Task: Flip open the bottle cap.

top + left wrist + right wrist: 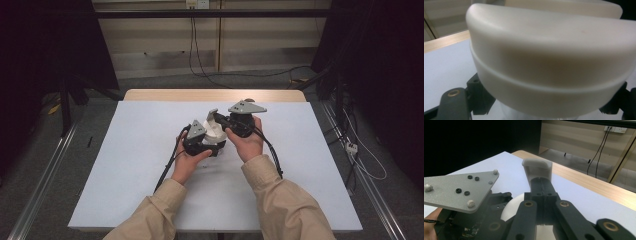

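Observation:
A cream-white rounded container sits at the middle of the white mat. In the left gripper view its domed lid looms very close, with a clear part just under it. My left gripper is shut on this container from the near left; black linkage shows on either side beneath the lid. My right gripper is just behind the container, raised above it, its jaws pressed together with nothing between them. In the right gripper view its pale tip points past the container and the left gripper's grey plate.
The mat covers a wooden table whose far edge is bare wood. Cables hang from wall sockets and trail over the floor behind. Metal rails run along both sides of the table, and dark curtains stand at left and right.

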A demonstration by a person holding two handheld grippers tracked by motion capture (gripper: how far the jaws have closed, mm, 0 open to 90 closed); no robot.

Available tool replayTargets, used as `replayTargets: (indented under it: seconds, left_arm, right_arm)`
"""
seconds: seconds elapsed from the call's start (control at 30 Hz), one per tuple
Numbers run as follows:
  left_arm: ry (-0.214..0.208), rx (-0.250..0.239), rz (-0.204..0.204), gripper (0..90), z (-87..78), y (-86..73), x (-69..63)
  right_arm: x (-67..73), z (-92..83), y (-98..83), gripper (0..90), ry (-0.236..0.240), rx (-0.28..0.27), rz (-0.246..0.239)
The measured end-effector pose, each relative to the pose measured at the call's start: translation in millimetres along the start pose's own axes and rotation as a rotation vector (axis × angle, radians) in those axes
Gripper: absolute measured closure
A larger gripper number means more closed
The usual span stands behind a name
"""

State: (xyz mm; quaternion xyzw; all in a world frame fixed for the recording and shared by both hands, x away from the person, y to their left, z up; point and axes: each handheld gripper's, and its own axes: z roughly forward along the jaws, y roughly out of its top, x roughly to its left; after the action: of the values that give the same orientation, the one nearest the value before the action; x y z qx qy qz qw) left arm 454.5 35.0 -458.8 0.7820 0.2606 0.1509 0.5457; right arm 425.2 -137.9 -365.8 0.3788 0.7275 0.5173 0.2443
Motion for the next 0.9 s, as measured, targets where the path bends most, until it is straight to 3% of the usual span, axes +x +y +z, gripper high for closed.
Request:
replayTargets:
  seconds: [0.9]
  left_arm:
    - [0.004,-0.005,0.007,18.3,0.4,-0.2,0.3]
  right_arm:
    - [-2.1,12.7,4.2,90.0,-0.013,-0.004,-0.019]
